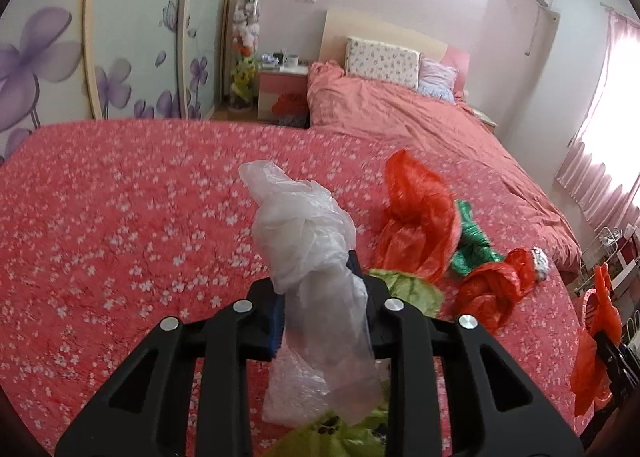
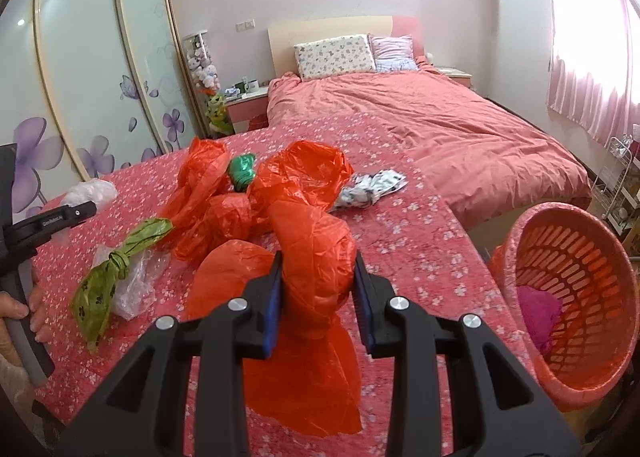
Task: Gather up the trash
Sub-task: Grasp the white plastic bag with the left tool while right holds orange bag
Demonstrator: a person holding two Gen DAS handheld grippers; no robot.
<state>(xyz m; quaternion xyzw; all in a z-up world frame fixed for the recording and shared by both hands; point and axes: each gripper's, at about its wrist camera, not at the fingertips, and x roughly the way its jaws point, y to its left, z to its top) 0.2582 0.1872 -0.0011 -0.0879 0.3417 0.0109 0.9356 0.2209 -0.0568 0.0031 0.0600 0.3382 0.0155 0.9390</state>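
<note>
While both grippers hold bags above the flowered surface (image 2: 420, 225), the rest lie piled near its middle. The left gripper (image 1: 320, 297) has its fingers closed on a clear bag (image 1: 304, 233); the right gripper (image 2: 316, 297) pinches a red bag (image 2: 316, 253) at its knotted neck, near the basket (image 2: 600, 369). These bags look featherlight, limp and slippery, so the bunched knots seem the surest place to grip.

Bright daylight glares through the curtains (image 2: 580, 69); fisheye edges bend, with slight motion blur.
</note>
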